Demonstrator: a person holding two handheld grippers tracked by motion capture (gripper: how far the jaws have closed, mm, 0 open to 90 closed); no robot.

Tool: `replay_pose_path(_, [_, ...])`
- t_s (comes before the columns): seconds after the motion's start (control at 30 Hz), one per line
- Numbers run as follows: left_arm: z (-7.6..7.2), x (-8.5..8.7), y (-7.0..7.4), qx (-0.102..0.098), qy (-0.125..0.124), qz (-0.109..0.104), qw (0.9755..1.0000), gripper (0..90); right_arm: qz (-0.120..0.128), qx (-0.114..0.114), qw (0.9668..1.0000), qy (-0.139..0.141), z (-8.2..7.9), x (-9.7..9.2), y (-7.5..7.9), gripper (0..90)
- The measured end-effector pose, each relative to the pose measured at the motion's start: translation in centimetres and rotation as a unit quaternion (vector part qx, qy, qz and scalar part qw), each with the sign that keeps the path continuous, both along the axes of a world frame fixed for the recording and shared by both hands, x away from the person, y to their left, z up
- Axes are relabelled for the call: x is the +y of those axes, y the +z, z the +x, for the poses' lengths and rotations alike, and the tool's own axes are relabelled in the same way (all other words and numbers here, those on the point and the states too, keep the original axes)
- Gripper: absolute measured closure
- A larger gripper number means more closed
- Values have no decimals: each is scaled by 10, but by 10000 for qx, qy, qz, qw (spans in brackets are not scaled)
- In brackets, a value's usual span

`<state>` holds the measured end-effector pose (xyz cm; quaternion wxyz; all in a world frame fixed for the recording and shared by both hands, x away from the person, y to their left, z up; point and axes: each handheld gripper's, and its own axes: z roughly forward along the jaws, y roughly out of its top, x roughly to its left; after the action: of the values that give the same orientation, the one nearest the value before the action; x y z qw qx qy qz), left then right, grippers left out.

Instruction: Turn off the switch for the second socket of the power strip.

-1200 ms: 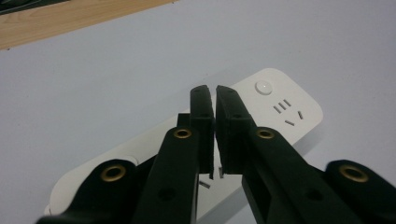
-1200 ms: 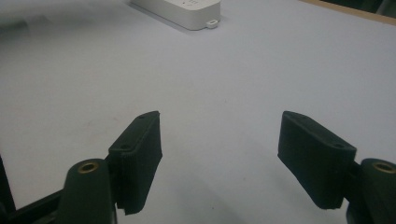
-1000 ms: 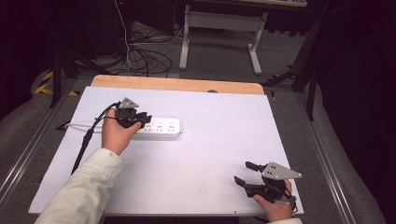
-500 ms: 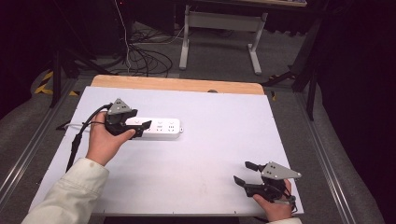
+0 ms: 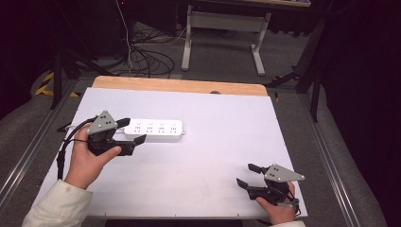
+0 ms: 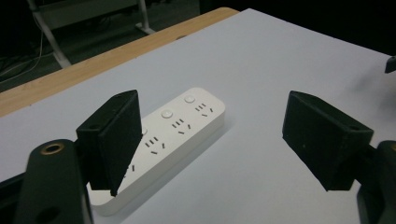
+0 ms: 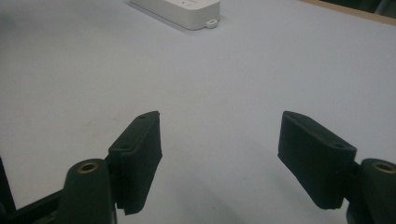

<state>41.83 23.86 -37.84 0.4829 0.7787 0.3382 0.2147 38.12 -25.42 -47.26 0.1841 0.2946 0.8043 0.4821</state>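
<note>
A white power strip [image 5: 153,128] lies flat at the left middle of the white table [image 5: 222,127], its sockets and buttons facing up. My left gripper [image 5: 132,131] is open just off the strip's left end, one jaw over its far edge and the other on the near side. Seen along the left gripper [image 6: 224,140], the power strip [image 6: 173,135] runs away past the left jaw, and nothing sits between the jaws. My right gripper [image 5: 246,175] rests open near the table's front right edge. From the right gripper [image 7: 219,154], the power strip [image 7: 184,10] shows its end far off.
A wooden strip [image 5: 179,86] borders the table's far edge. Behind it stand a metal frame [image 5: 222,38] and loose cables [image 5: 142,52] on the floor. A black cable [image 5: 64,146] trails from the left gripper off the table's left side.
The left hand has pulled back toward the near left, and its gripper has slid off the strip to its left end. The right gripper has stayed put.
</note>
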Motion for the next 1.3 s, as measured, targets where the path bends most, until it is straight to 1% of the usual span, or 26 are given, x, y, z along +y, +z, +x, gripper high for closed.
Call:
replay_pose_path(0.1, [-9,7,-4,-145,-103,1,9998,169,0,2,10000,-5,0,0,0,306])
replay_pose_path(0.17, [-16,11,-7,-193,-95,19,9998,130,-8,0,10000,-3,0,0,0,305])
replay_pose_path(0.2, [-20,14,-9,-249,-118,40,9996,129,-20,-4,10000,1,0,0,0,305])
replay_pose_path(0.27, [-26,18,-13,-283,-177,6,9994,123,-24,7,10000,-6,0,0,0,305])
replay_pose_path(0.3, [-29,19,-15,-264,-185,-37,9995,116,-23,6,10000,-6,0,0,0,305])
replay_pose_path(0.37, [-35,24,-21,-281,-213,-47,9994,108,-14,8,10000,-3,0,1,0,305])
replay_pose_path(0.47, [-38,30,-31,-189,-236,-8,9995,88,-31,21,10000,0,0,1,-1,304])
replay_pose_path(0.53, [-41,34,-39,-129,-317,-37,9994,81,-47,8,10000,6,0,2,-1,304])
replay_pose_path(0.57, [-42,36,-42,-116,-345,-12,9993,81,-56,5,10000,6,0,2,0,304])
replay_pose_path(0.67, [-48,41,-51,-84,-376,-66,9992,75,-58,-10,10000,9,-1,2,-1,305])
replay_pose_path(0.73, [-52,44,-58,-44,-340,-140,9993,73,-39,-2,10000,29,0,2,-1,303])
replay_pose_path(0.8, [-55,47,-66,24,-237,-212,9995,65,-32,1,10000,50,0,2,-1,302])
replay_pose_path(0.83, [-58,50,-71,109,-113,-332,9993,63,-29,-3,10000,58,0,2,-1,300])
replay_pose_path(0.9, [-60,53,-80,223,20,-564,9982,61,-16,-8,10000,77,-1,2,-1,299])
replay_pose_path(0.93, [-61,54,-84,232,53,-578,9980,64,-13,-15,10000,81,-1,2,0,299])
replay_pose_path(1.0, [-62,55,-89,283,50,-553,9981,71,5,-18,10000,95,-1,2,0,297])
replay_pose_path(1.07, [-64,55,-94,178,39,-406,9990,74,17,-25,9999,96,-1,1,0,296])
replay_pose_path(1.1, [-66,54,-96,105,-7,-303,9995,74,19,-23,9999,100,-1,1,0,295])
replay_pose_path(1.13, [-67,54,-98,20,1,-185,9998,74,18,-17,9999,102,-1,0,0,294])
replay_pose_path(1.23, [-74,53,-100,-112,32,41,9999,74,17,-17,9999,115,-1,0,0,292])
replay_pose_path(1.3, [-78,53,-103,-90,-28,47,9999,71,20,-30,9999,129,-1,0,0,291])
